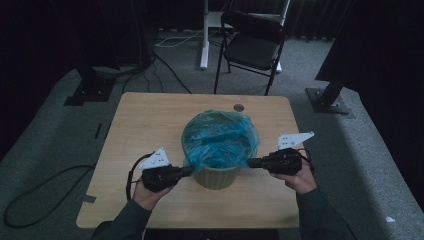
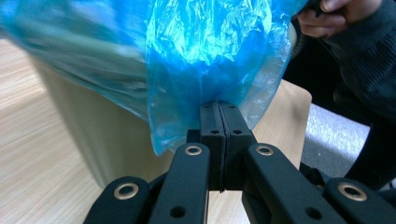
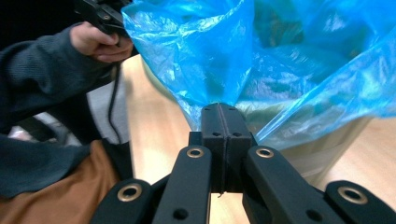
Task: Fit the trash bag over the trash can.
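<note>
Bin [image 1: 216,176] sitting on table [image 1: 140,125], lined with blue bag [image 1: 220,137]. Left gripper [image 1: 189,170] and right gripper [image 1: 251,162] each pinching the bag's edge, jaws clamped together.

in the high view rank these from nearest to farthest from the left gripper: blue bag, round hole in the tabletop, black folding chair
1. blue bag: just right of the left gripper, which pinches its edge.
2. round hole: far edge of the table, beyond the bin.
3. black folding chair: on the floor past the table.

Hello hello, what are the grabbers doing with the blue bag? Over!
Left gripper and right gripper both shut on blue bag. Bag lines bin, mid-table. Nothing in the way.
</note>
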Demonstrator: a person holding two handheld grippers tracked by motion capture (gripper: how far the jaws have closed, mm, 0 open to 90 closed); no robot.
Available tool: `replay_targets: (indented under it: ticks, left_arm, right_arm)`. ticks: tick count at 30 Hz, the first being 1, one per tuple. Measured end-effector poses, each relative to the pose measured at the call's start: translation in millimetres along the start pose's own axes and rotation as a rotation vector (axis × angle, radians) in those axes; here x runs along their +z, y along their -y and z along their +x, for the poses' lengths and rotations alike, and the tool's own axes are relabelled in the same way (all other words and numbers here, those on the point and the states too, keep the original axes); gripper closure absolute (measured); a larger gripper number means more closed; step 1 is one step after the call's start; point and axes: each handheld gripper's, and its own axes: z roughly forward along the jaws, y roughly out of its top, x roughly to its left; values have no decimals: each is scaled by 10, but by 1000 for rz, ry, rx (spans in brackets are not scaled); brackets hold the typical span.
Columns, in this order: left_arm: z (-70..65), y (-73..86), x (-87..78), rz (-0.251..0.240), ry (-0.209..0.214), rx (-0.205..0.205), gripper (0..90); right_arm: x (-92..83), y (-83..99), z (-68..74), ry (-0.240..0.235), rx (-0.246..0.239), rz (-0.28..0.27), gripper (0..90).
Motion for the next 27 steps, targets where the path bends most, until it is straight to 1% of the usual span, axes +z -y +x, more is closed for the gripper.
replay_targets:
  ticks: [2, 4, 6, 7, 8, 10, 13, 14, 15, 16, 21, 22, 25, 26, 27]
  left_arm:
    - [-11, 21, 39, 11, 8, 6, 892]
    - [-12, 37, 66, 17, 16, 6, 892]
    - [-6, 50, 88, 25, 15, 7, 892]
    - [2, 57, 96, 29, 12, 7, 892]
    - [9, 66, 103, 33, 6, 7, 892]
    - [27, 84, 114, 41, -1, 3, 893]
    - [28, 97, 125, 50, -10, 10, 893]
    - [20, 104, 139, 59, -17, 18, 893]
    - [20, 104, 139, 59, -17, 18, 893]
    - [8, 110, 153, 66, -17, 24, 893]
    - [-16, 112, 181, 78, -17, 36, 893]
    - [-21, 118, 193, 85, -16, 37, 893]
    - [-25, 123, 200, 88, -15, 39, 893]
    - [-15, 128, 202, 94, -19, 37, 893]
    - [-15, 128, 202, 94, -19, 37, 893]
  right_arm:
    - [3, 17, -12, -7, 10, 7, 900]
    - [16, 37, -19, 2, 13, 29, 900]
    - [40, 57, -37, 30, 20, 56, 900]
    - [54, 67, -52, 36, 29, 65, 900]
    - [67, 76, -70, 39, 35, 66, 900]
    - [94, 79, -97, 65, 39, 81, 900]
    - [117, 73, -107, 66, 43, 85, 900]
    - [133, 76, -114, 76, 42, 96, 900]
    - [133, 76, -114, 76, 42, 96, 900]
    - [140, 81, -119, 91, 40, 110, 900]
    - [139, 87, -116, 108, 41, 123, 900]
    - [141, 93, -126, 125, 37, 137, 900]
    - [137, 114, -159, 137, 49, 140, 900]
    - [130, 145, -198, 154, 64, 147, 900]
    - [130, 145, -198, 154, 64, 147, 900]
